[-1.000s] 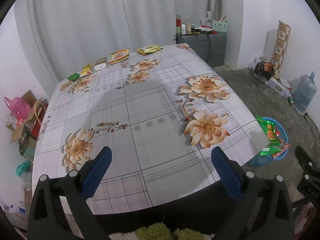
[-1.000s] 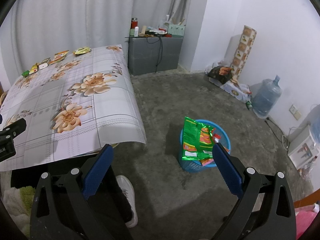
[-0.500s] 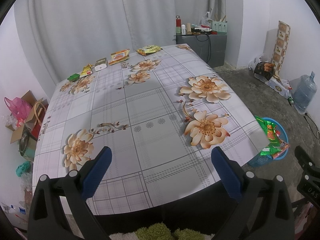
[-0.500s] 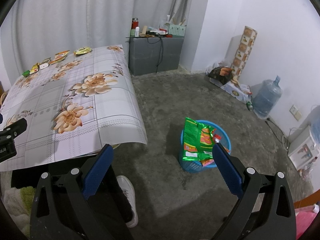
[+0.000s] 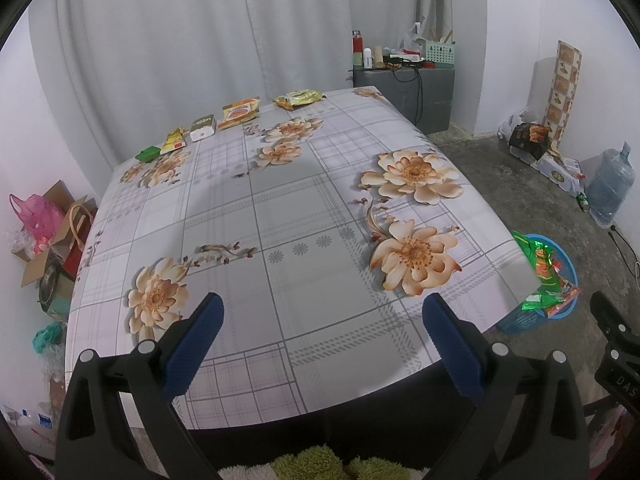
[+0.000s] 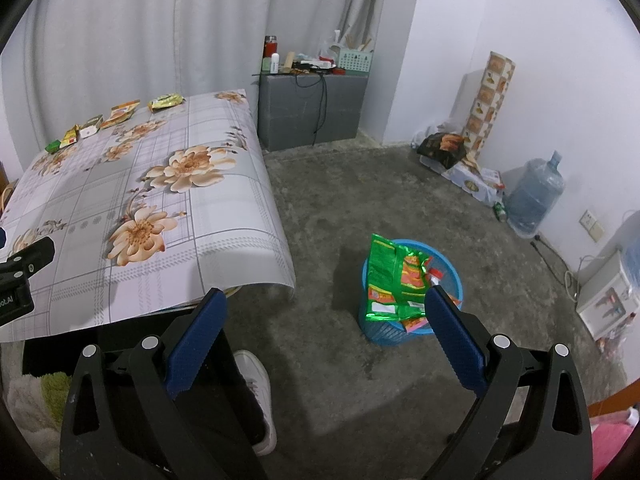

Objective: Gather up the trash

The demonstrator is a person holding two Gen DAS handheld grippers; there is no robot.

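Far ahead of the left gripper (image 5: 320,320), along the table's (image 5: 280,220) back edge, lies a row of trash: a yellow-green snack packet (image 5: 298,98), an orange packet (image 5: 239,111), a small white carton (image 5: 203,128), a yellow sachet (image 5: 175,142) and a little green wrapper (image 5: 147,154). All sit well apart from the blue finger pads (image 5: 192,352), which are spread wide with nothing between them. The right gripper (image 6: 324,336) is likewise released and empty, hanging over the concrete floor (image 6: 360,200); just beyond its right finger stands the blue bin (image 6: 452,276), with green and red foil bags (image 6: 390,276) poking above the rim.

Those packets look light, thin and crinkly, so they should weigh almost nothing but may slide on the glossy floral tablecloth (image 5: 400,264) when pushed. Foil is slippery; a pinch across a sealed end seam, or over a raised puffy edge, seems the safest hold. The carton looks stiffer and would probably take a squeeze across its narrow sides. Lying flat, the sachet and wrapper will likely be hardest to get a finger under.
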